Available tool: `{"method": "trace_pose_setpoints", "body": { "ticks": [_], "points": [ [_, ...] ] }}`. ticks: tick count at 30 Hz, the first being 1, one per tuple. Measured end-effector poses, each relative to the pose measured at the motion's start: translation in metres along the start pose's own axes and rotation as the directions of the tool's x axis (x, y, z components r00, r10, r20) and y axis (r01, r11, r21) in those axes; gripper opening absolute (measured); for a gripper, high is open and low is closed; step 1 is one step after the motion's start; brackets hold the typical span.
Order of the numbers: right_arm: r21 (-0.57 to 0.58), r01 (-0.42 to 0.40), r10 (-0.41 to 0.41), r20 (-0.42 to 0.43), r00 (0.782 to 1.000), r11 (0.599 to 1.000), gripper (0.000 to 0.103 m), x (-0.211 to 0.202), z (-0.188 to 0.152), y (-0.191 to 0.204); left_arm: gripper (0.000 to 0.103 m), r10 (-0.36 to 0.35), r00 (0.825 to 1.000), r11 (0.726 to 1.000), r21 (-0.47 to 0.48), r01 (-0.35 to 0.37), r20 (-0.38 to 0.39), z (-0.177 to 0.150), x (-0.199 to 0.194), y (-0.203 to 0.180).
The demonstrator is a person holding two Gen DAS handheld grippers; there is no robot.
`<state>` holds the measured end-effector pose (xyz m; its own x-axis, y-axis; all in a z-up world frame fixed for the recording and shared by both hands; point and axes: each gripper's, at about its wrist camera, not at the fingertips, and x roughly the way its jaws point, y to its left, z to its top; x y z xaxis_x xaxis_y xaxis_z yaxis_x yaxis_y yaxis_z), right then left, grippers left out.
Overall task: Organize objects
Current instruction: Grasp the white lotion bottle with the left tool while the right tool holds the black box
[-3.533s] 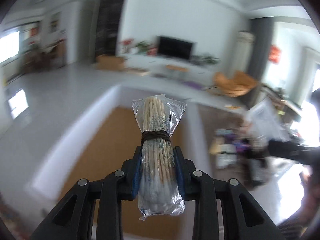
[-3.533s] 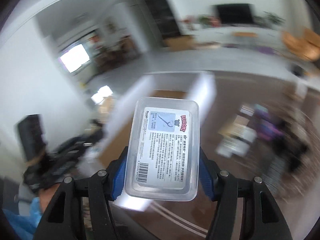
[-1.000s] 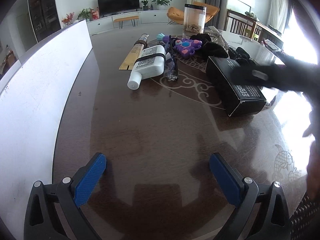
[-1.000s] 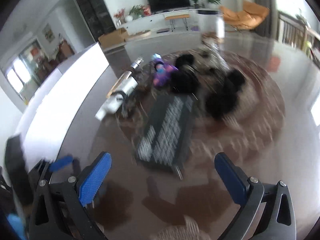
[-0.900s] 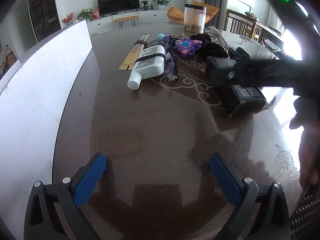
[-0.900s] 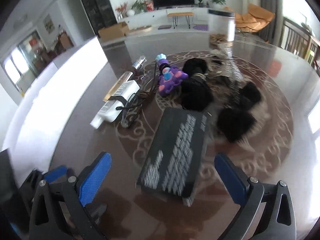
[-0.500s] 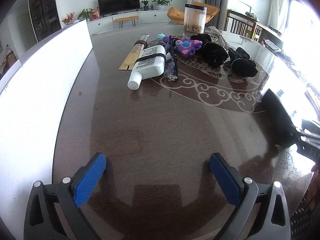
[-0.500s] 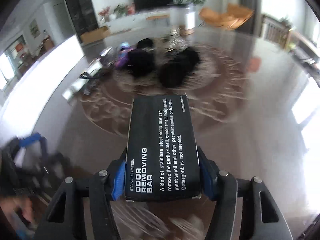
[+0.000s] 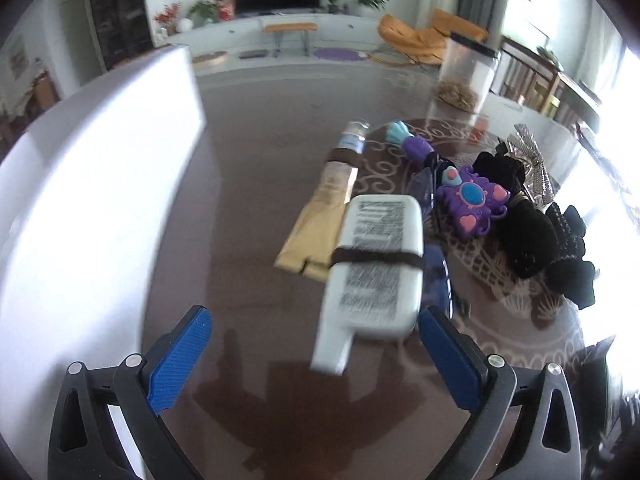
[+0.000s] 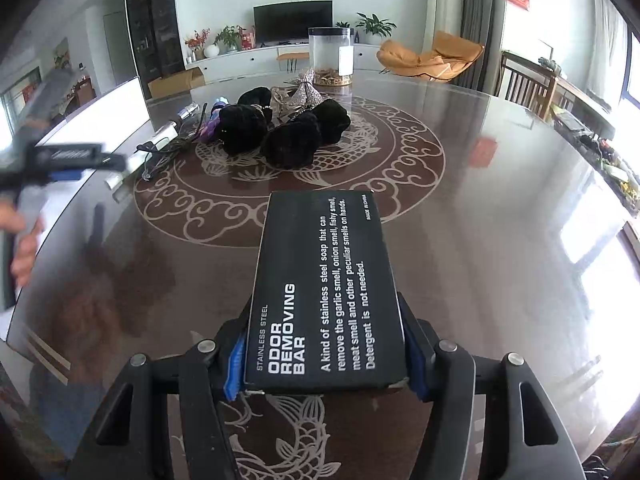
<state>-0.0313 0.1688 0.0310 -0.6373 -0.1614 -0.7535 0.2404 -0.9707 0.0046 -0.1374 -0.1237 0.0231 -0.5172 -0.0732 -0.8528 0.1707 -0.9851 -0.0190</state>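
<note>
**Black box gripped, white bottle between open pads**

The right claw [image 10: 324, 360] is clamped on the black cardboard "Odor Removing Bar" box [image 10: 324, 292], held above the dark round patterned bench [image 10: 500, 240]. The left claw [image 9: 316, 354] stands wide open, empty, around the neck end of the white flat plastic bottle [image 9: 374, 264] lying on the bench.

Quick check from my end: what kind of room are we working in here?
Most likely a home living and dining room: a round dark table with an inlaid pattern, a television on a long white cabinet, and an orange lounge chair beyond.
</note>
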Motion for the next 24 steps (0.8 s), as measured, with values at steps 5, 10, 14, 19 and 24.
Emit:
{"method": "trace_pose_setpoints", "body": {
  "ticks": [5,10,14,19,24],
  "points": [
    [-0.010,-0.005,0.005,0.001,1.000,1.000,0.064,0.000,-0.001,0.001,0.088,-0.015,1.000,0.995,0.096,0.017,-0.025,0.020,0.020,-0.026],
    [-0.017,-0.010,0.010,0.003,1.000,1.000,0.067,0.000,-0.001,0.002,0.053,-0.004,1.000,0.996,0.091,0.004,0.005,0.012,0.012,-0.037],
    [-0.018,-0.010,0.010,0.003,1.000,1.000,0.068,0.000,-0.001,0.002,0.054,0.005,1.000,0.999,0.047,-0.006,0.022,-0.031,-0.015,-0.038],
    [-0.018,-0.011,0.011,0.002,1.000,1.000,0.068,0.000,-0.001,0.002,0.067,-0.009,0.999,0.999,0.050,0.008,0.039,-0.108,-0.060,-0.055],
    [-0.017,-0.018,0.018,-0.009,1.000,1.000,0.085,0.000,-0.002,0.003,0.097,-0.047,0.999,0.991,0.122,0.048,-0.015,-0.140,-0.075,-0.066]
  ]
}}
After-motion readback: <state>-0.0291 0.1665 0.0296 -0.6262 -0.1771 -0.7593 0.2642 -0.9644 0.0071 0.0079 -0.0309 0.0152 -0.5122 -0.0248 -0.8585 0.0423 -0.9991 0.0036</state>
